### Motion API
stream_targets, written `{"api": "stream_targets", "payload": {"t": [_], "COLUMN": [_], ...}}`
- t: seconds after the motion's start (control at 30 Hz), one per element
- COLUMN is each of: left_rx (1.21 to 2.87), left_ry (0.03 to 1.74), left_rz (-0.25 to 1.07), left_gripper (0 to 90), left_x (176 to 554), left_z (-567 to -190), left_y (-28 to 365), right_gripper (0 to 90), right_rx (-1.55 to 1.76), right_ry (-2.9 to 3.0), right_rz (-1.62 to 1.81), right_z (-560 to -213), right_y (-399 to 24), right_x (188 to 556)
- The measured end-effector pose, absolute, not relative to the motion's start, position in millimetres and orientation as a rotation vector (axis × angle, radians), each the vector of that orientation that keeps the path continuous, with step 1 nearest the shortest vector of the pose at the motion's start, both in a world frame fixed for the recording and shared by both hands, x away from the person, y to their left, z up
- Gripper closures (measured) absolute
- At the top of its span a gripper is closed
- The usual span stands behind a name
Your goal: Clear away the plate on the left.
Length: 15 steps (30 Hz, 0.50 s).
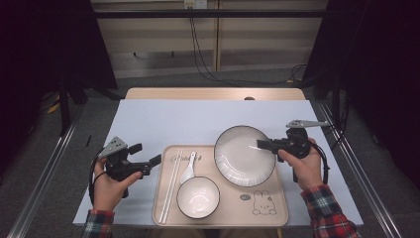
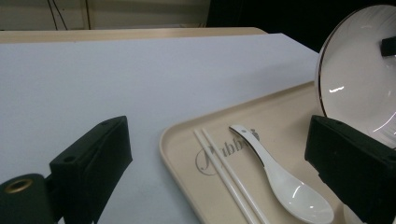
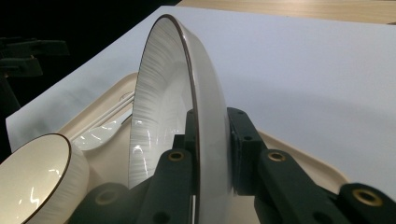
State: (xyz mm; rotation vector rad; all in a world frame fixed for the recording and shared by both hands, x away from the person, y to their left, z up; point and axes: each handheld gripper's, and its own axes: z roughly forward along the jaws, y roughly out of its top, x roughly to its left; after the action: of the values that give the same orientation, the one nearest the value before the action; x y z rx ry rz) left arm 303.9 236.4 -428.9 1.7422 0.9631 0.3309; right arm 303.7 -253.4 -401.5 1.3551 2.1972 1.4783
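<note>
My right gripper [image 1: 261, 144] clamps the plate's [image 1: 242, 154] rim, tilted above the tray [image 1: 277, 210]; left gripper [image 1: 148, 162] waits open beside it. A thin-edge slip could drop it on the bowl [image 1: 198, 197].

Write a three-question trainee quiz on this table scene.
1. True or false: the right gripper is clamped on the rim of the plate.
2. Which lies nearest the left edge of the tray? A) spoon B) chopsticks C) bowl
3. Fill in: the left gripper holds ____.

Key
1. True; one jaw sits on each side of the rim.
2. B
3. Nothing; its jaws stand open beside the tray.
</note>
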Motion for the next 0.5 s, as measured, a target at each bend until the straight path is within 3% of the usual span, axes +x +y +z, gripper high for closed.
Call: {"api": "stream_targets", "payload": {"t": [0.5], "left_rx": [1.76], "left_ry": [0.959], "left_rz": [0.318], "left_gripper": [7.2], "left_x": [304.2], "left_z": [-431.5], "left_y": [234.3], "right_gripper": [80.5], "right_rx": [1.359], "right_ry": [2.23], "right_rz": [1.479], "right_z": [-404.6], "right_y": [-251.3], "right_x": [304.6]}}
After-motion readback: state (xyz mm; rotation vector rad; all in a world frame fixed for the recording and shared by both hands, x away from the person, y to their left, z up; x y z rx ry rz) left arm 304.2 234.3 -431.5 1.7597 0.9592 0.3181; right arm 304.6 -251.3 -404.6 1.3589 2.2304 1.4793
